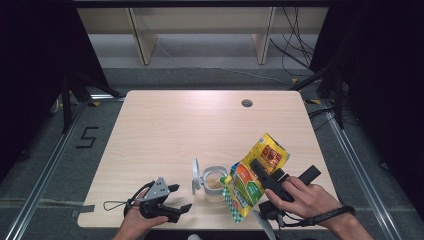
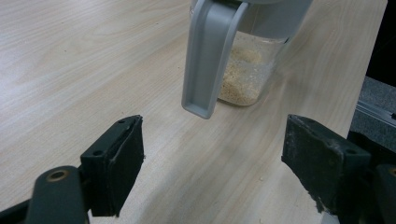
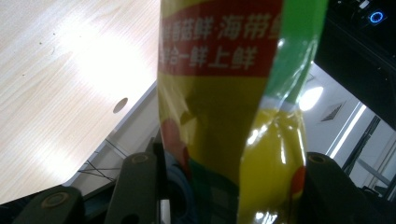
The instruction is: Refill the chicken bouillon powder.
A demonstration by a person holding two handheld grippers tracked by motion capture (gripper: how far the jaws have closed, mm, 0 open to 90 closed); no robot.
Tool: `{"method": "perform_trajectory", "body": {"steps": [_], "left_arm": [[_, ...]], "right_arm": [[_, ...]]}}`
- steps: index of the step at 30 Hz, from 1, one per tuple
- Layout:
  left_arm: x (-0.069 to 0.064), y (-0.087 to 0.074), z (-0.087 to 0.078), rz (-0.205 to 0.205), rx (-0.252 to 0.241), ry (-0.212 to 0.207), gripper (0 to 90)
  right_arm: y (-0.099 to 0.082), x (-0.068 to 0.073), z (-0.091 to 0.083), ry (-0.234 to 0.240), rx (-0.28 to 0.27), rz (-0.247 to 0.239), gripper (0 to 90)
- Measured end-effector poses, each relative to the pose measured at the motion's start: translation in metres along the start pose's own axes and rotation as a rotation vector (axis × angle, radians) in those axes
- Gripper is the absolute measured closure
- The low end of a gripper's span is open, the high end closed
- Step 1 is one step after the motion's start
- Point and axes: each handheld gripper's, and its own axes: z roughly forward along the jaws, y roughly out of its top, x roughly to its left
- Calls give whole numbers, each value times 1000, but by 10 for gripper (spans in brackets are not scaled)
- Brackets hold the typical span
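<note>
Above the jar [image 1: 215, 182], right tongs [image 1: 256, 176] tilt the bag [image 1: 254, 175].

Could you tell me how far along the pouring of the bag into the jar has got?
Done: the jar stands with its lid flipped open and holds some pale granules. In hand: the right gripper clamps the yellow bag, tilted over the jar. Left: finishing the pour and closing the lid; the left gripper waits open.

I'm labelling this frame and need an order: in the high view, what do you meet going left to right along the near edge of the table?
Left gripper → open grey lid → clear jar with pale grains → yellow-green bag → right gripper clamped on the bag.
</note>
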Motion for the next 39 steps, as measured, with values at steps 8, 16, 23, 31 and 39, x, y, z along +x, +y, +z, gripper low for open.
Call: {"method": "perform_trajectory", "body": {"steps": [8,16,23,31,39], "left_arm": [[0,0,0,-1,3,5,202],[0,0,0,-3,0,2,202],[-2,0,0,-22,5,4,202],[0,0,0,0,1,0,202],[0,0,0,-2,2,-1,202]], "right_arm": [[-4,-1,5,7,2,6,585],[-6,-1,7,4,-3,0,585],[-4,-2,3,3,-7,0,590],[1,-4,2,-4,-21,-6,592],[0,-5,4,-4,-20,-19,593]]}}
